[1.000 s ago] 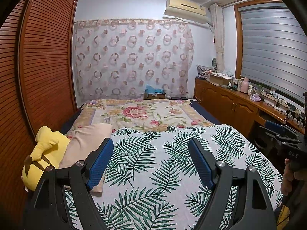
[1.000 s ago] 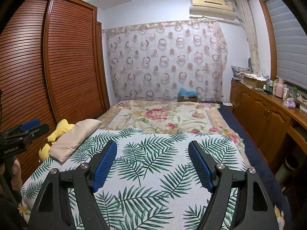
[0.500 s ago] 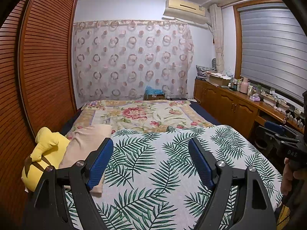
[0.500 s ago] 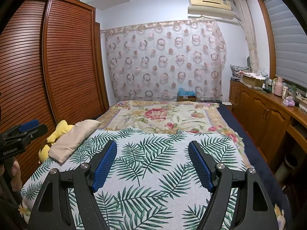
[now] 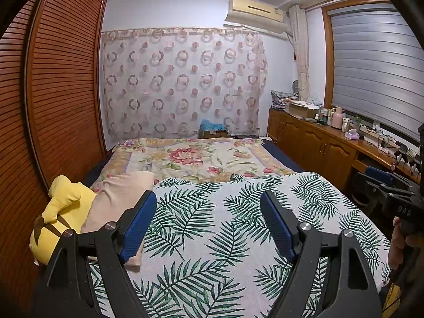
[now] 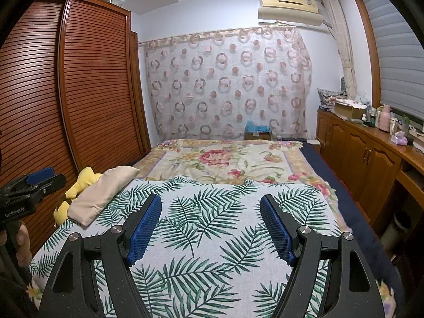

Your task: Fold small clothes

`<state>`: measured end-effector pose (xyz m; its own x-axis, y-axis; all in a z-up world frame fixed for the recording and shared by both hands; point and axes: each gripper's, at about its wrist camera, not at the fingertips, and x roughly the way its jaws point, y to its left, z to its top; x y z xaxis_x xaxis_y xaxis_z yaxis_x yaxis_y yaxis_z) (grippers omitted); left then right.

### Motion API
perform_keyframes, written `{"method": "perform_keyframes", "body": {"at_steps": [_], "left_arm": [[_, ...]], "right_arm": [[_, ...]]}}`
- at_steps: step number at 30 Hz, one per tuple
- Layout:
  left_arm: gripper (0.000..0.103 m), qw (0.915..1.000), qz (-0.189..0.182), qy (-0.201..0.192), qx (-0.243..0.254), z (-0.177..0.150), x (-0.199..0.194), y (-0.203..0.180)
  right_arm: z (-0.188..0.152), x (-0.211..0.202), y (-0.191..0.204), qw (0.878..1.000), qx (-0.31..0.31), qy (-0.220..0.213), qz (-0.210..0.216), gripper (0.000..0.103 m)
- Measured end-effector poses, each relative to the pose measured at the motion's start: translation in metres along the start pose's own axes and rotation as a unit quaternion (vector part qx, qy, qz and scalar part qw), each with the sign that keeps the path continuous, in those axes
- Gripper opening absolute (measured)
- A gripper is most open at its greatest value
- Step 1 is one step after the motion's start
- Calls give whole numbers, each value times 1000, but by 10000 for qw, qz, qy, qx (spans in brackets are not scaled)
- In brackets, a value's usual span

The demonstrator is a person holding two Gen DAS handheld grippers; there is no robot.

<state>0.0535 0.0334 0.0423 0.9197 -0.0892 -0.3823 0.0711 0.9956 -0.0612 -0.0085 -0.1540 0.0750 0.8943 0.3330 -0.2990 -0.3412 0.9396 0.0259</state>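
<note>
- While both grippers hang above the near end of the bed, the left gripper [image 5: 208, 222] has its blue-padded fingers [image 5: 137, 224] spread wide with nothing between them, only the sheet showing in the gap.
- Likewise the right gripper [image 6: 210, 225] holds its ribbed blue fingers [image 6: 144, 229] spread apart and empty.
- Each gripper also shows at the edge of the other's view: the right one at the right edge of the left wrist view with a hand [image 5: 397, 241] on its handle, the left one at the left edge of the right wrist view.
- Spread flat over the near half of the bed is a white cloth printed with green palm leaves [image 5: 217, 238]; whether it is the garment to fold I cannot tell, and no other small garment shows on the bed.
- Beyond it, a cream quilt with pink flowers [image 5: 190, 159] covers the far half of the bed, up to the far edge.
- At the bed's left edge a beige pillow [image 5: 116, 198] lies partly on the leaf cloth, touching a yellow plush toy [image 5: 59, 212] that sits against the brown slatted wardrobe doors [image 5: 61, 92].
- Behind the far edge of the bed hangs a sheer curtain with pink circles [image 5: 182, 82], a small cardboard box with blue stuffing [image 5: 213, 129] at its foot.
- Along the right wall runs a wooden cabinet desk [image 5: 326, 148] crowded with bottles and boxes, under a grey window blind [image 5: 376, 71].
- A cream air conditioner [image 5: 255, 10] is mounted high on the far wall.
</note>
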Motion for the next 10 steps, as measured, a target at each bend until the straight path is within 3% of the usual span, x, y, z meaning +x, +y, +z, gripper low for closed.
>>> {"method": "perform_keyframes", "body": {"at_steps": [10], "left_arm": [[81, 10000, 19, -13, -4, 1, -1, -1]], "right_arm": [[0, -2, -1, 10000, 11, -19, -14, 78]]}}
